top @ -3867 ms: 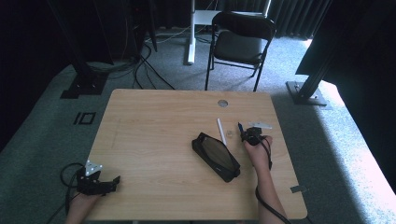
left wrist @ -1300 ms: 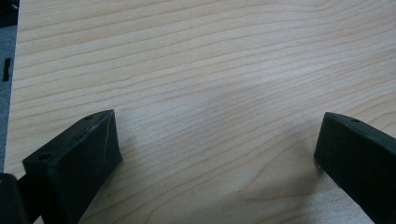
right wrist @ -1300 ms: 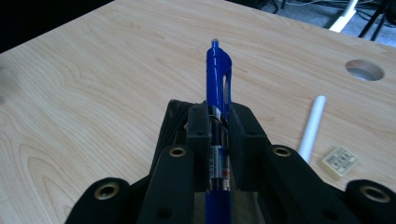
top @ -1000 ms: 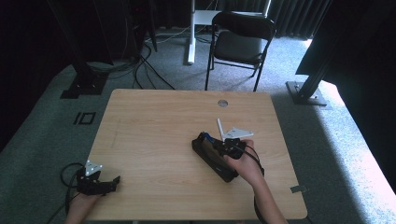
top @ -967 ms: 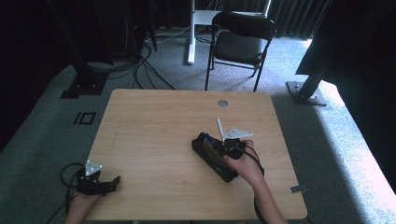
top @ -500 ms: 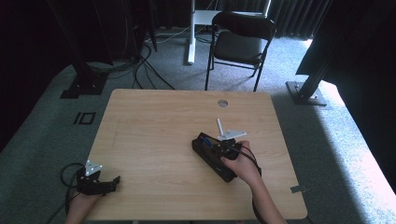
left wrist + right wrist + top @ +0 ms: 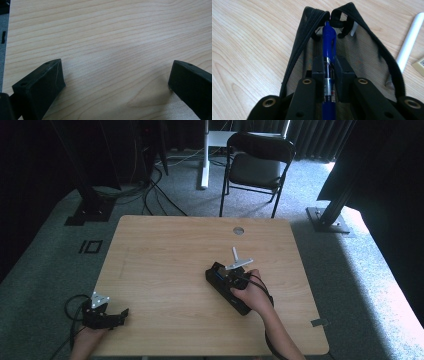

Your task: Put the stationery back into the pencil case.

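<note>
A rectangular table (image 7: 165, 270) with a light wood-grain top and a round cable hole near its far edge stands on grey carpet. On it lie an open black zippered mesh pencil pouch (image 7: 227, 281), a white cylindrical stick (image 7: 234, 255) just beyond the pouch, and a small pale flat piece (image 7: 419, 64) beside the stick.

A black folding chair (image 7: 260, 162) beyond the wooden table (image 7: 165, 265), cables (image 7: 155, 185) on grey carpet.

Blue pen (image 7: 329, 50); black mesh pouch (image 7: 364, 52); white stick (image 7: 409, 40); light wood-grain table (image 7: 249, 45); black gripper (image 7: 329, 82).
</note>
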`<state>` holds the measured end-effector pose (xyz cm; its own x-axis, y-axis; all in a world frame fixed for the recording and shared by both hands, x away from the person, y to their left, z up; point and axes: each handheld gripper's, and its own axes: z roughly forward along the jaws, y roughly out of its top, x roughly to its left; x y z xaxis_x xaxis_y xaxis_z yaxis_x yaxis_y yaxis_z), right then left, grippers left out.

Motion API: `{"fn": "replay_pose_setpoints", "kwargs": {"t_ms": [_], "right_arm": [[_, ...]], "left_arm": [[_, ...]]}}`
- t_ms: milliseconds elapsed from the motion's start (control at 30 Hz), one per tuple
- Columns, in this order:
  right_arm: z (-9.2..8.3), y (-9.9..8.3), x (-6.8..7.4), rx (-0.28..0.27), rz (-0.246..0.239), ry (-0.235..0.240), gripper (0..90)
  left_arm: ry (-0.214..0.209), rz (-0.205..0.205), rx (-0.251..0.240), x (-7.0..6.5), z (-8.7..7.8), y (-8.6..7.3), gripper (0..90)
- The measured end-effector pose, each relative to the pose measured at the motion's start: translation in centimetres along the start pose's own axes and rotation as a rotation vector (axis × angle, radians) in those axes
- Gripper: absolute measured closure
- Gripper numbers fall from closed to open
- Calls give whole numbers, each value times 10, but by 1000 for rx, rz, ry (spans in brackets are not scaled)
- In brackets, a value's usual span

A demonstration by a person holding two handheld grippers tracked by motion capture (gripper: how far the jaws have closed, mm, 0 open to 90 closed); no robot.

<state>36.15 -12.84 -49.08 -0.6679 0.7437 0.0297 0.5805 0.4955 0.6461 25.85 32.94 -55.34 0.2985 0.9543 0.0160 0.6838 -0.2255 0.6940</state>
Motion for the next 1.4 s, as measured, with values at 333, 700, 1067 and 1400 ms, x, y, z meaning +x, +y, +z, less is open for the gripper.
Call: {"fn": "replay_pose_setpoints", "kwargs": {"t_ms": [333, 700, 1067, 1400], "right_arm": [[14, 2, 1, 52, -3, -4, 796], [20, 0, -1, 95, -2, 16, 794], [13, 0, -1, 69, 2, 31, 771], [-11, 5, -4, -4, -3, 32, 764]], "left_arm": [[0, 0, 0, 0, 0, 0, 5], [0, 0, 0, 0, 0, 0, 5], [0, 0, 1, 0, 0, 0, 5], [0, 0, 0, 0, 0, 0, 5]]}}
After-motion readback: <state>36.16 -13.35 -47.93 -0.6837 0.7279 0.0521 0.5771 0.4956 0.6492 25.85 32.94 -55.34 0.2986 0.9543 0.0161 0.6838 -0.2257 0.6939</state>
